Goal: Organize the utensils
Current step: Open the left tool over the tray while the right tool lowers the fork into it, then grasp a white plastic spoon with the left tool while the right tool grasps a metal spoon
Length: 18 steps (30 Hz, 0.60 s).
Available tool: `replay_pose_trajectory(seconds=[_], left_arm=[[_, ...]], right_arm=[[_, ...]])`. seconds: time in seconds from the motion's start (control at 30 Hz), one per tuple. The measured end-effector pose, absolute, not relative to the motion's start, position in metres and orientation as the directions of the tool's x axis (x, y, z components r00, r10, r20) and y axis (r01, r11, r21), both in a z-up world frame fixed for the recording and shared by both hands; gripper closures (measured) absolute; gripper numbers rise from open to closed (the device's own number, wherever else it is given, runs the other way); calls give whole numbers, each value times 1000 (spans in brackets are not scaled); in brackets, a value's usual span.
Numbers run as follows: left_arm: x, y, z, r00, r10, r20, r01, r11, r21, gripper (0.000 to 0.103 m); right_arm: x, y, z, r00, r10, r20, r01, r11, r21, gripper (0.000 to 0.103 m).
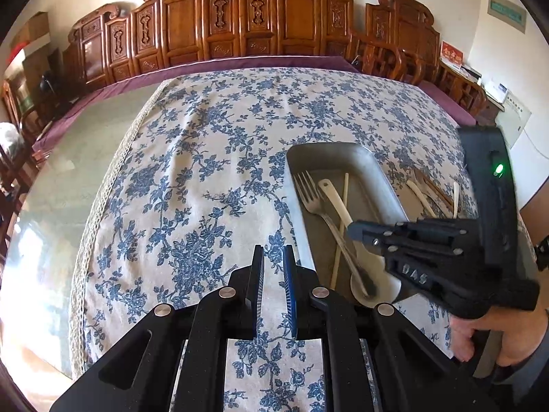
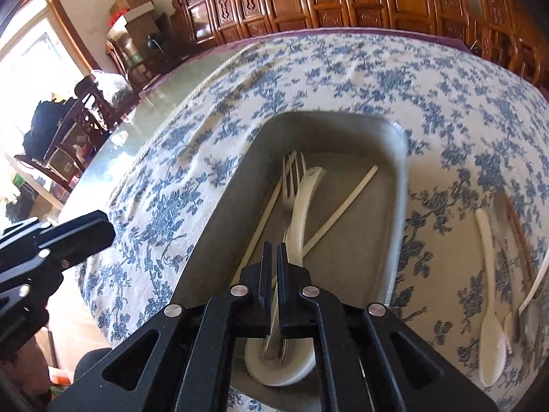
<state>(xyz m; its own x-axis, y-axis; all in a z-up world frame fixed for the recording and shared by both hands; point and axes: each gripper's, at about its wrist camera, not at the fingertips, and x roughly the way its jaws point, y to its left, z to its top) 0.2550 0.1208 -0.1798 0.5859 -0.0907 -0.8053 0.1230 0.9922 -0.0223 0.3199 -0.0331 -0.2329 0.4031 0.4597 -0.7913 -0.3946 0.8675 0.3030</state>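
Observation:
A grey metal tray on the flowered cloth holds a steel fork, a white ladle and pale chopsticks. My right gripper hovers over the tray's near end, jaws nearly closed with a thin gap, holding nothing; the fork handle lies below them. My left gripper is left of the tray above the cloth, jaws a little apart and empty. More utensils lie right of the tray: a white spoon and others.
The flowered cloth covers part of a glass-topped table. Carved wooden panels and chairs stand behind the table. The person's hand grips the right tool.

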Motion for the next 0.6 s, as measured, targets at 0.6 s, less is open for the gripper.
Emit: replay_pose_trajectory(seconds=[0.6], left_arm=[[251,36,-162,614,-176,-770,209,976,-56,69]], right_arm=[[304,-217,-173,584,311,-750,-320,937,140,98]])
